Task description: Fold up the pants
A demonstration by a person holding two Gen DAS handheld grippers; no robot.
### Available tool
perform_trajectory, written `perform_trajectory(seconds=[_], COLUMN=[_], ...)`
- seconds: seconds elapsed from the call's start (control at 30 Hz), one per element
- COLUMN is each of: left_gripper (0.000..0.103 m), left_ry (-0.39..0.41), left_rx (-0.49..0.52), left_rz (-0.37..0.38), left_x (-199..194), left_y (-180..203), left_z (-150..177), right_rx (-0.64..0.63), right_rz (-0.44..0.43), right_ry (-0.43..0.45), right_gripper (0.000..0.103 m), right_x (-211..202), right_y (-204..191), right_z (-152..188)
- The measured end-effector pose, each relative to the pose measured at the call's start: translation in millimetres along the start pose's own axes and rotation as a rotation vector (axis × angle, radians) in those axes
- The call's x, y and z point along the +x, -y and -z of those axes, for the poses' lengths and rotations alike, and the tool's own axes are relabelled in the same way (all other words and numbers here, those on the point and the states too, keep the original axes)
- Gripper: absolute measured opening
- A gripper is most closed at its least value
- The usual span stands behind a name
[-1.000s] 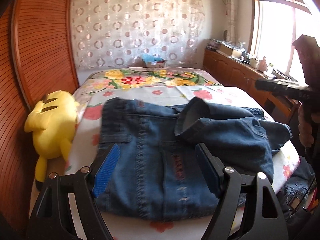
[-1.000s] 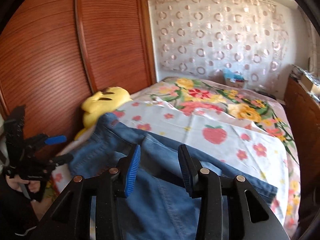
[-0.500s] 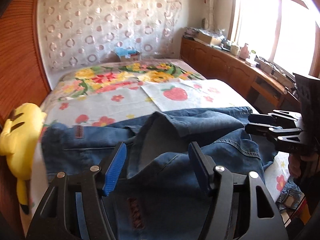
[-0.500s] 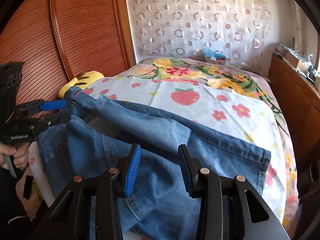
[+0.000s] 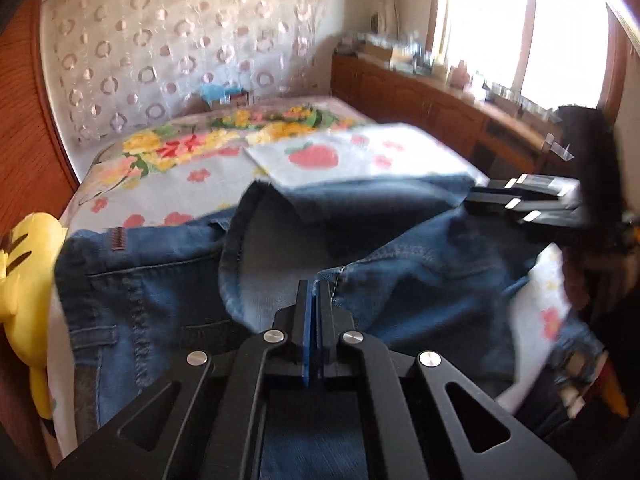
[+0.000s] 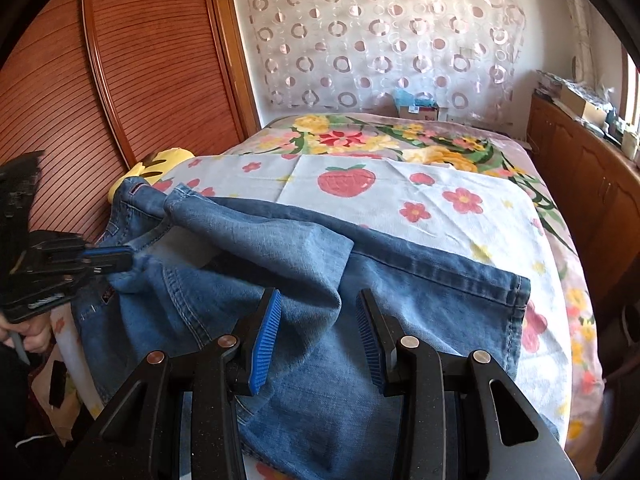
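Note:
Blue jeans [image 5: 160, 292] lie crumpled across the near end of the bed, one leg folded back over the other [image 6: 420, 292]. My left gripper [image 5: 314, 292] is shut, its blue pads pinching a fold of denim near a seam. The right wrist view shows the left gripper [image 6: 128, 260] at the far left, with the fabric drawn in to its tips. My right gripper [image 6: 316, 320] stands open just above the jeans, nothing pressed between its pads. In the left wrist view the right gripper [image 5: 476, 200] sits by the leg's far edge.
A yellow plush toy [image 5: 24, 280] lies at the bed's left edge beside the wooden wardrobe [image 6: 140, 60]. The floral sheet [image 6: 460, 208] stretches beyond the jeans. A wooden cabinet [image 6: 580, 168] runs along the right side. A tissue box [image 6: 416, 108] stands at the head.
My left gripper moved to the right over the jeans and closed on a fold of denim. The right gripper kept its width and sank a little closer to the fabric.

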State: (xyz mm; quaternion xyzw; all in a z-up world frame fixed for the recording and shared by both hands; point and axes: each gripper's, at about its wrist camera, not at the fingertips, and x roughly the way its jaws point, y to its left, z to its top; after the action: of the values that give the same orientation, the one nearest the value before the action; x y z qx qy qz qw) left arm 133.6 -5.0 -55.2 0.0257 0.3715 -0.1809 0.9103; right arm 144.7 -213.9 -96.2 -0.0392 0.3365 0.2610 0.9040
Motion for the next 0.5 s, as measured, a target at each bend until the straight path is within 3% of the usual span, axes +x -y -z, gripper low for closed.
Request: perform_trajectory(seconds=[0.17, 0.33, 0.5], left_gripper=[0.002, 0.002, 0.002], left_ry=[0.056, 0.094, 0.160], left_rx=[-0.004, -0.009, -0.063], left_rz=[-0.011, -0.080, -0.148], left_x=[-38, -59, -104], left_y=[-4, -11, -38], left_z=[0, 2, 19], right_rx=[-0.004, -0.005, -0.020], right_rz=[-0.012, -0.025, -0.034], right_ry=[0.005, 0.016, 0.022], right_gripper=[0.041, 0.041, 0.041], right_x=[3, 5, 4], right_y=[0, -1, -1], right_z=[0, 1, 1])
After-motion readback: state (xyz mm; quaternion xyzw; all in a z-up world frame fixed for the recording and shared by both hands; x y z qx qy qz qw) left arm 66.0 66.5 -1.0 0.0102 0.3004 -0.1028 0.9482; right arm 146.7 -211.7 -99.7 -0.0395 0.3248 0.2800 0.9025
